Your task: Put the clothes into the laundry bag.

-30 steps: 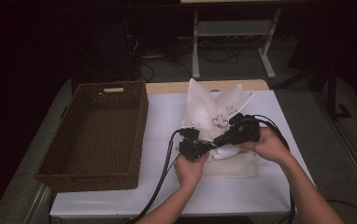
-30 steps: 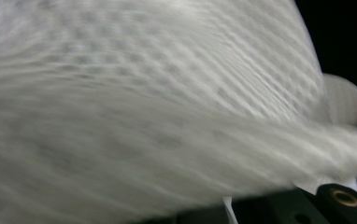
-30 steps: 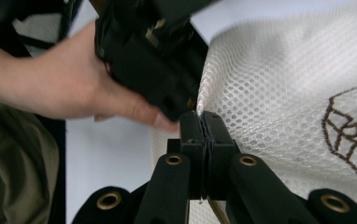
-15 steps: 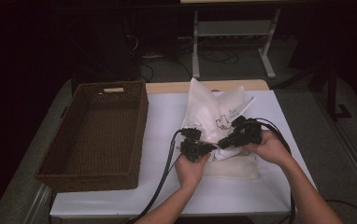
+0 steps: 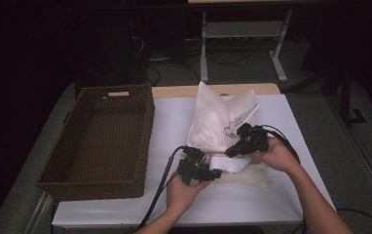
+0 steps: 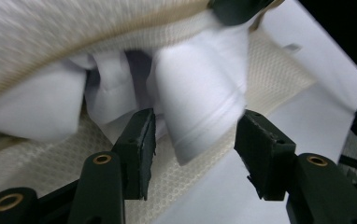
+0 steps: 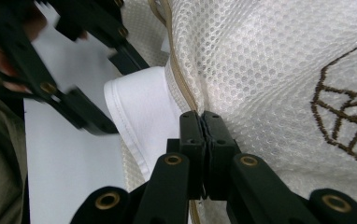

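Observation:
A white mesh bag (image 5: 218, 122) with a brown printed design lies on the white table, its mouth toward me. A folded white cloth (image 5: 230, 165) sticks out of that mouth. My right gripper (image 5: 230, 151) is shut on the bag's zip-edged rim (image 7: 186, 93) and holds the upper layer up. My left gripper (image 5: 215, 173) sits at the mouth. Its jaws have just been opening and now stand apart, with the cloth's end (image 6: 200, 88) between them and clear of both pads. In the left gripper view the mesh (image 6: 41, 28) arches over the cloth.
A dark brown wicker basket (image 5: 101, 141) stands empty on the table's left side. The table's bare white top (image 5: 174, 122) lies between basket and bag. A metal stand and cables are on the dark floor beyond the far edge.
My left gripper has opened, let go of the white cloth and drawn back a little toward me. The right gripper stays shut on the bag's rim and has sunk slightly.

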